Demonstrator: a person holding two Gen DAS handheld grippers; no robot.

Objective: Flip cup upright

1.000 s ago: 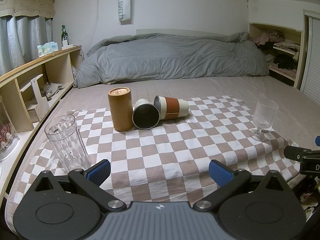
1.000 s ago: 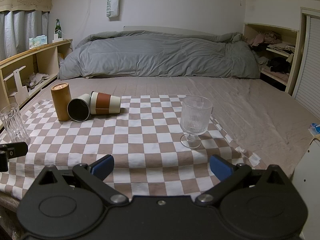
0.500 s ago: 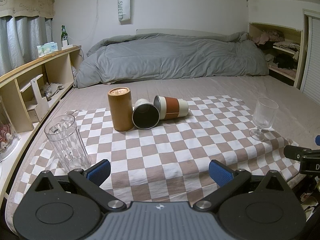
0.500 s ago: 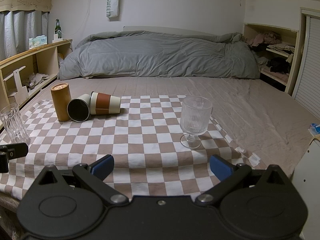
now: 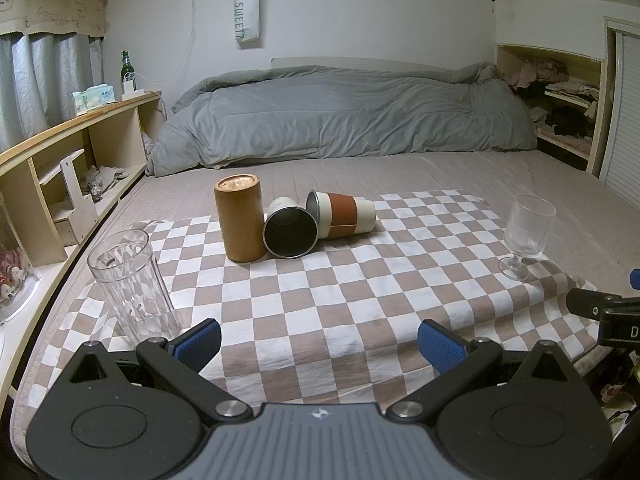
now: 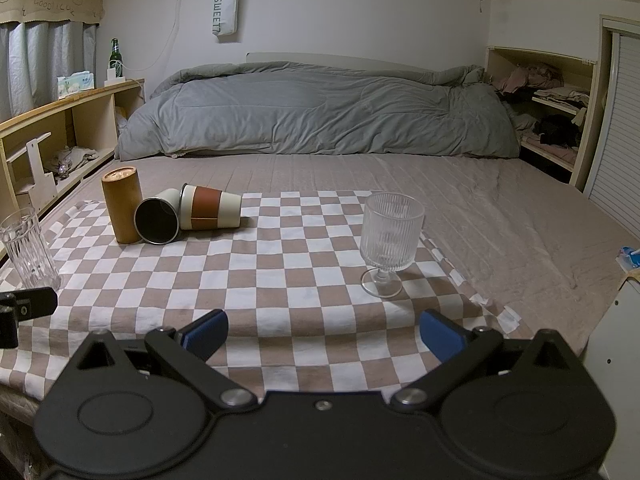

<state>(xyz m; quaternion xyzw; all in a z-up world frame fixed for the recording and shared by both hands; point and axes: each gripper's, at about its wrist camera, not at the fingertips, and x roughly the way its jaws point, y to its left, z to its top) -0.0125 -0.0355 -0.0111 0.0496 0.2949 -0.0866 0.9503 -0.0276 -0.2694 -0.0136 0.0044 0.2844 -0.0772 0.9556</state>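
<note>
- Nothing has shifted over the last second: our left gripper and right gripper stay spread, holding nothing.
- 2 cups, the dark-mouthed cup and banded cup, lie tipped beside the wooden canister; we judge flipping unstarted.

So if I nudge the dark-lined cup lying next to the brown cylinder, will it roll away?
Probably not far. The dark-lined cup lies on its side, wedged between the upright brown cylinder and the banded cup, which should block sideways rolling. Its tapered shape would likely make it curve, not run straight. The checkered cloth looks soft, likely damping movement.
</note>
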